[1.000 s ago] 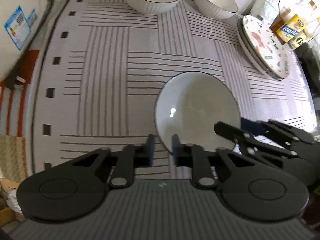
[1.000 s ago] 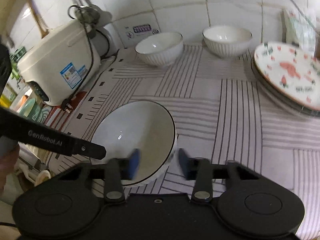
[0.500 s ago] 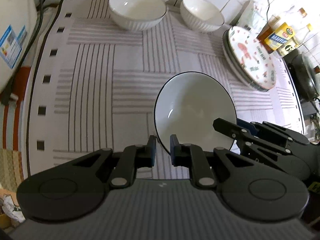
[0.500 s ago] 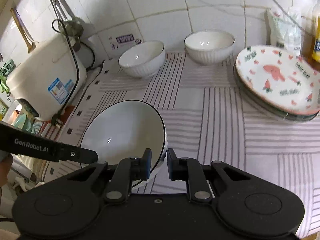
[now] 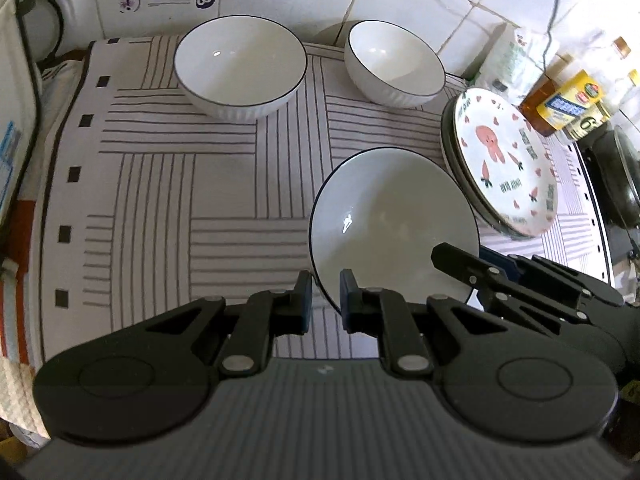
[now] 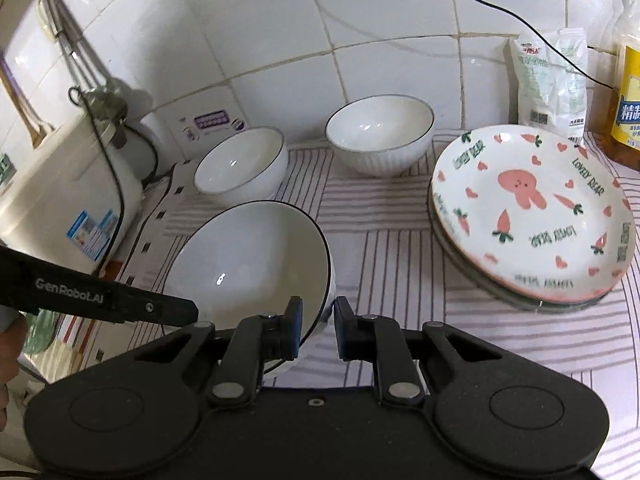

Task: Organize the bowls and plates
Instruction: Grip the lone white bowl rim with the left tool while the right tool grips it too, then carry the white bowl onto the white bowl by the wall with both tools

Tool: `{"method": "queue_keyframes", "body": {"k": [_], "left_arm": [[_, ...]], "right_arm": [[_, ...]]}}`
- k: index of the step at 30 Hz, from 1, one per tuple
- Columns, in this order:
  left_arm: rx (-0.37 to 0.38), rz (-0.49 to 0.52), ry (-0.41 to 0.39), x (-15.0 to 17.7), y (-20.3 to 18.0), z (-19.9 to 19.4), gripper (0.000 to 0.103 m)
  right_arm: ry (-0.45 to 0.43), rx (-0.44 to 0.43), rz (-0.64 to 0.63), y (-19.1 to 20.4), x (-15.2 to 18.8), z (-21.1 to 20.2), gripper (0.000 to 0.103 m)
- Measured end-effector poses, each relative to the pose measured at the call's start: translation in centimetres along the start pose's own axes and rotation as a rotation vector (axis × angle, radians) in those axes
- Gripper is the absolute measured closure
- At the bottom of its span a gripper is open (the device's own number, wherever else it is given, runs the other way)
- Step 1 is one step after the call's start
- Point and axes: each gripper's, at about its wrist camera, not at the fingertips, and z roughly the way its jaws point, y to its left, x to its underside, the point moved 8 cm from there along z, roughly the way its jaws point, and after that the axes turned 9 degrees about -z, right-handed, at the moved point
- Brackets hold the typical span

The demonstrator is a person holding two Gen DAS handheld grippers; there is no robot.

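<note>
A white bowl with a black rim (image 5: 392,232) hangs tilted above the striped cloth (image 5: 160,184), held from both sides. My left gripper (image 5: 324,294) is shut on its near-left rim. My right gripper (image 6: 318,316) is shut on the opposite rim, with the bowl (image 6: 252,264) to its left. The right gripper (image 5: 476,258) also shows at the bowl's right edge in the left wrist view. Two more white bowls (image 5: 240,68) (image 5: 394,66) stand at the back by the wall. A stack of patterned plates (image 6: 532,216) lies to the right.
A rice cooker (image 6: 68,200) with its cord stands at the left edge. Bottles (image 5: 568,104) and a white bag (image 6: 552,84) crowd the back right corner. A dark pan (image 5: 616,176) sits beyond the plates. A tiled wall with a socket closes the back.
The right gripper's jaws closed onto the bowl's rim. Both grippers then rose and carried the bowl off the cloth toward the back bowls and plates.
</note>
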Motion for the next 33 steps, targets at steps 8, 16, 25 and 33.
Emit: {"method": "queue_keyframes", "body": {"k": [8,16,25,33], "left_arm": [[-0.101,0.063,0.021,-2.0,-1.6,3.4,0.09],[-0.123,0.009,0.014,-2.3,-1.6,4.9,0.09],[-0.043,-0.045,-0.049,-2.8,-1.0,0.7,0.085],[-0.022,0.024,-0.131,-3.3,1.1,-4.4,0.081]], "right_arm": [[0.009,0.007,0.016,-2.4,-1.2,2.1,0.081],[0.017,0.002,0.036,-3.6,-1.0,3.5,0.078],[-0.025,0.06,-0.087,-2.7,-1.8,1.5,0.072],[-0.123,0.064,-0.155,1.0,-3.7,-2.9,0.06]]}}
